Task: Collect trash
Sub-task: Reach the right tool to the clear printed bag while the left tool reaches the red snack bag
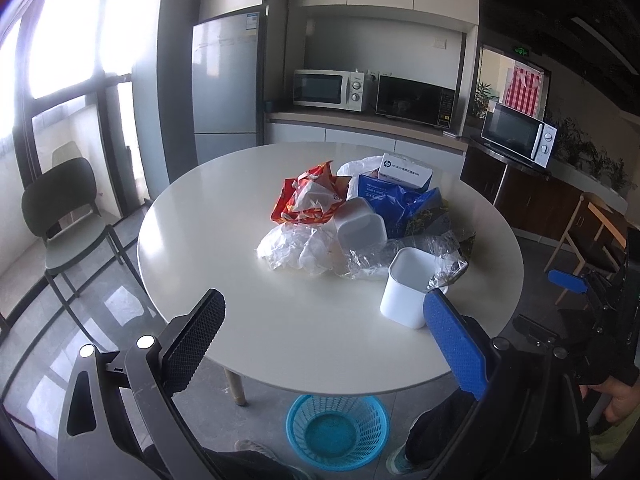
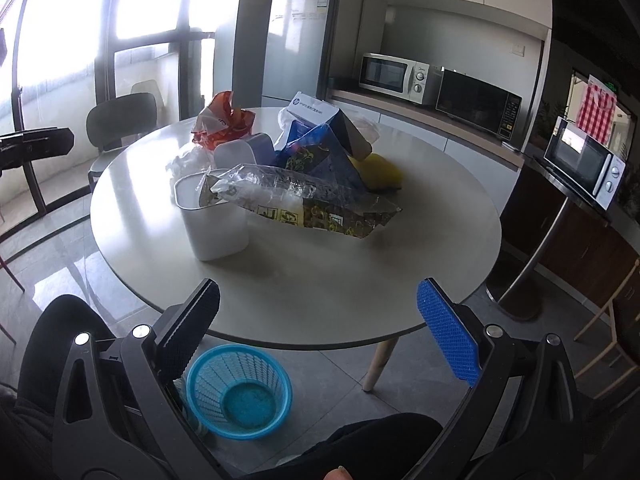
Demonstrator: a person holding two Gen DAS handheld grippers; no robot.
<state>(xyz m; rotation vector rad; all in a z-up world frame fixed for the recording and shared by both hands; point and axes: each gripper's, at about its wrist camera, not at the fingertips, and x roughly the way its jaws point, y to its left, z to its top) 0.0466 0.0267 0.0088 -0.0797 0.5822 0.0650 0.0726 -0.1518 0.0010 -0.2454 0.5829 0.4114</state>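
Note:
A pile of trash lies on the round white table (image 1: 240,312): a red-orange snack wrapper (image 1: 308,198), crumpled clear plastic (image 1: 296,246), a blue bag (image 1: 396,200), a white HP box (image 1: 406,172), and two white cups, one on its side (image 1: 360,226), one upright (image 1: 408,286). In the right wrist view a long clear and patterned wrapper (image 2: 312,204) lies against the upright cup (image 2: 212,220). A blue basket (image 1: 338,430) (image 2: 240,390) stands on the floor under the near table edge. My left gripper (image 1: 324,340) and right gripper (image 2: 318,328) are open and empty above the near edge.
A dark chair (image 1: 64,220) stands left of the table by the window. A fridge (image 1: 226,80), microwaves (image 1: 330,90) and a counter are behind. A wooden chair (image 1: 588,232) stands at the right. My legs are beside the basket.

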